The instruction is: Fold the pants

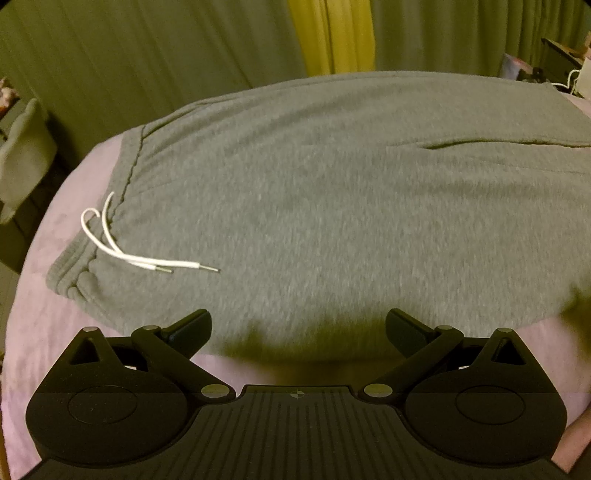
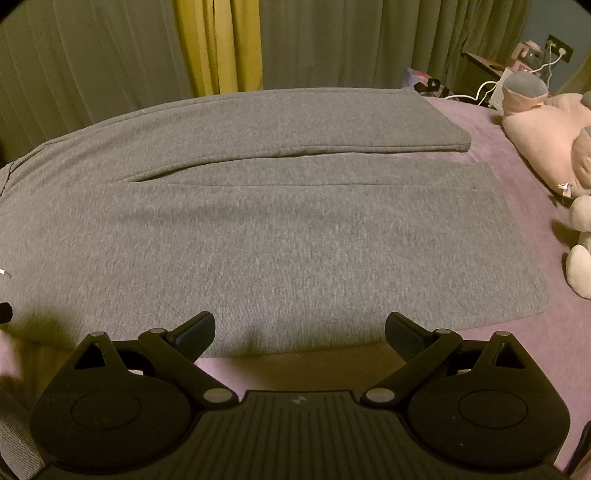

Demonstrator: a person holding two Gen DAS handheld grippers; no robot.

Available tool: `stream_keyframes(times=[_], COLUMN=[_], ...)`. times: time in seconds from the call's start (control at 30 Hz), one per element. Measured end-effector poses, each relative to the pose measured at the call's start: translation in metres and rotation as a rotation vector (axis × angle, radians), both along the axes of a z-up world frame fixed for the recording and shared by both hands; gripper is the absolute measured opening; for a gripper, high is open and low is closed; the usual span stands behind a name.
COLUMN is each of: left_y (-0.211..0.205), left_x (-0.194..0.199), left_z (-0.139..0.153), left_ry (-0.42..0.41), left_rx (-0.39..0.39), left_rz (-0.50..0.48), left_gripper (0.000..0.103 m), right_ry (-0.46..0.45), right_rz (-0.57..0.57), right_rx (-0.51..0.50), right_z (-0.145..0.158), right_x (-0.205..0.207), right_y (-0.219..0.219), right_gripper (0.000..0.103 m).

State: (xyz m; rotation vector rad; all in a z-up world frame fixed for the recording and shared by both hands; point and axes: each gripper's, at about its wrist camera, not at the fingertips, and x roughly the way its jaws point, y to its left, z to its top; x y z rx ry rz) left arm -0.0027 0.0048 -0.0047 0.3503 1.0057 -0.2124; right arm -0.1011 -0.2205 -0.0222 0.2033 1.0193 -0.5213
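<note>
- Left wrist view: lilac bedspread (image 1: pixel 62 206) underneath, grey-green curtains (image 1: pixel 147 59) behind, yellow curtain strip (image 1: pixel 332 33) between them.
- Grey sweatpants (image 1: pixel 314 206) spread flat across the bedspread, waistband (image 1: pixel 125 166) at the left, near edge just ahead of the fingertips.
- White drawstring (image 1: pixel 129 251) lying loose on the fabric, metal tips pointing right.
- Left gripper (image 1: pixel 298 328) wide open, holding nothing, poised at the near edge of the pants; touching or not, cannot tell.
- Right wrist view: both legs stretching to the right, far leg (image 2: pixel 295 122) beside near leg (image 2: pixel 295 240), hems toward the right edge.
- Pink plush toy (image 2: pixel 546 122) resting on the bedspread, right of the hems and apart from them.
- Right gripper (image 2: pixel 300 332) spread wide too, empty, at the near leg's edge.
</note>
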Motion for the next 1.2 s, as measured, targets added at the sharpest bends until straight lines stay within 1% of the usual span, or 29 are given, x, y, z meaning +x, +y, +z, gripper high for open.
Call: stream_keyframes(times=[1.2], left_y=[0.0048], left_x=[0.0083], left_z=[-0.0053], left_ry=[0.032], left_rx=[-0.012], left_rz=[0.033], left_gripper=[0.103], right_ry=[-0.003], right_rz=[0.029], right_rx=[0.016], right_z=[-0.0073], right_x=[0.007], right_y=[-0.0003], right_gripper=[0.099])
